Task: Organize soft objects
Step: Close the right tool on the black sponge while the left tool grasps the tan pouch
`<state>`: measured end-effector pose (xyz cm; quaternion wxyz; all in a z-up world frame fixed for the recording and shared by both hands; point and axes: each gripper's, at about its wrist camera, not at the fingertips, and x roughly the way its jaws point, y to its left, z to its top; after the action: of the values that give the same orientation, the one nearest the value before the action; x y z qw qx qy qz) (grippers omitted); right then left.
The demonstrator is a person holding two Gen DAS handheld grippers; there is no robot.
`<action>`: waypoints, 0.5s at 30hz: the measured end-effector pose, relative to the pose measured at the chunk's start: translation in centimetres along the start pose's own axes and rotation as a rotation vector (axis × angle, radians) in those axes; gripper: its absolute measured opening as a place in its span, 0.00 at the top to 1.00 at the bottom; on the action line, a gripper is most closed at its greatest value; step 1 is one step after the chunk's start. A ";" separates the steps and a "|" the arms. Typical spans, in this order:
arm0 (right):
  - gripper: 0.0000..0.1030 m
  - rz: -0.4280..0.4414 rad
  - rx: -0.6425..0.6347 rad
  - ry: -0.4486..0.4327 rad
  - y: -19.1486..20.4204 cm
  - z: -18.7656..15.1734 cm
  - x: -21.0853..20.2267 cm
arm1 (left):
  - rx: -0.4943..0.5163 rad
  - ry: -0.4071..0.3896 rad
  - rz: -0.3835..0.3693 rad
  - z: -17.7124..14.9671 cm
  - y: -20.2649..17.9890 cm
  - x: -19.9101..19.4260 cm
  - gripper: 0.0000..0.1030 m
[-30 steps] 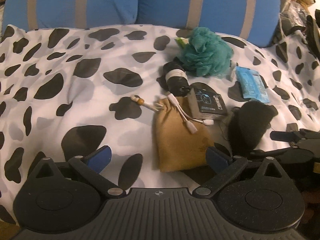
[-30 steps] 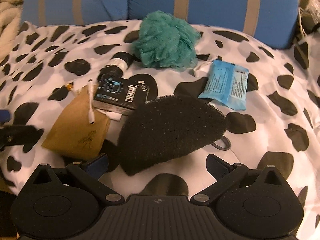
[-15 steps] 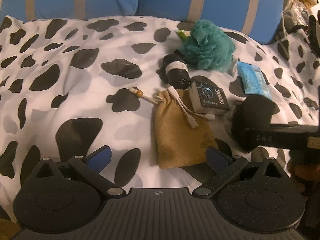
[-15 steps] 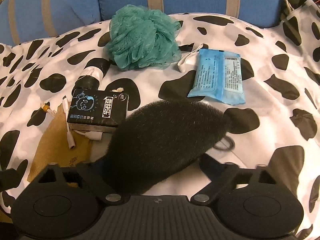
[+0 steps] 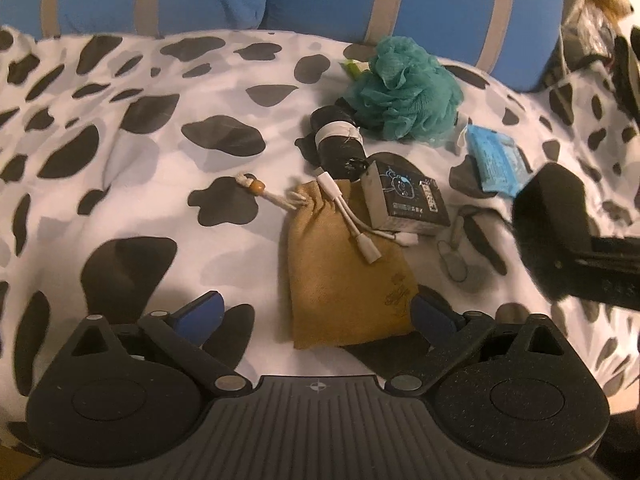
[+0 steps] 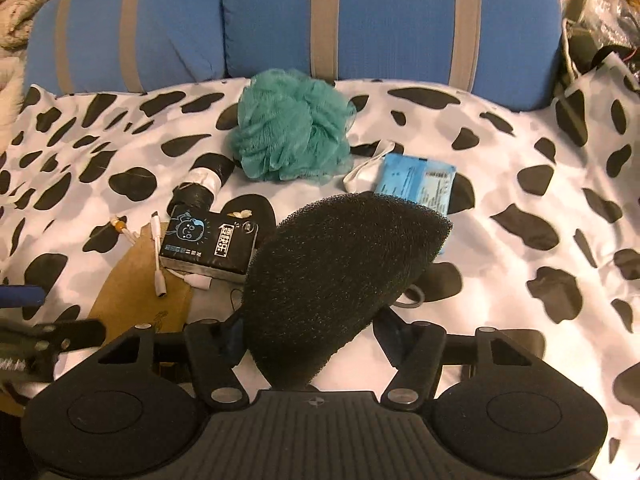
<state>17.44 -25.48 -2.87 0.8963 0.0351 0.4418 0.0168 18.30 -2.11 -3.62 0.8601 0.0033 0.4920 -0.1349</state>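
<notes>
Our right gripper [image 6: 310, 330] is closing its fingers on the black sponge [image 6: 340, 276], pinching it clear of the cow-print blanket [image 6: 520, 184]. Our left gripper [image 5: 316, 312] is closing too, fingers still spread beside the tan drawstring pouch [image 5: 344, 276] lying on the blanket, pressing on nothing.

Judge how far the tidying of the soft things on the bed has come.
Done: nothing looks sorted yet. In hand: the right gripper is closing on the black sponge, lifted off the cover. Left: the loofah, pouch and wipes lie loose; the left gripper, closing, holds nothing.
</notes>
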 end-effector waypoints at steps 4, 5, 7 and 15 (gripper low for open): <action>0.36 0.013 -0.010 -0.023 -0.4 -0.2 -1.6 | -0.058 0.058 -0.021 0.1 0.9 1.3 0.39; 0.36 0.017 -0.013 -0.029 -0.5 -0.3 -2.0 | -0.069 0.066 -0.021 0.2 1.1 1.5 0.46; 0.36 0.020 -0.020 -0.039 -0.5 -0.5 -2.7 | -0.091 0.071 -0.031 0.2 1.6 1.8 0.48; 0.36 0.037 -0.050 -0.066 -0.4 -1.4 -5.0 | -0.132 0.092 -0.076 0.6 1.9 3.2 0.69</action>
<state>13.21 -26.15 0.21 0.9104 0.0213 0.4108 0.0431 20.77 -1.10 -6.25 0.8291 -0.0661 0.5387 -0.1343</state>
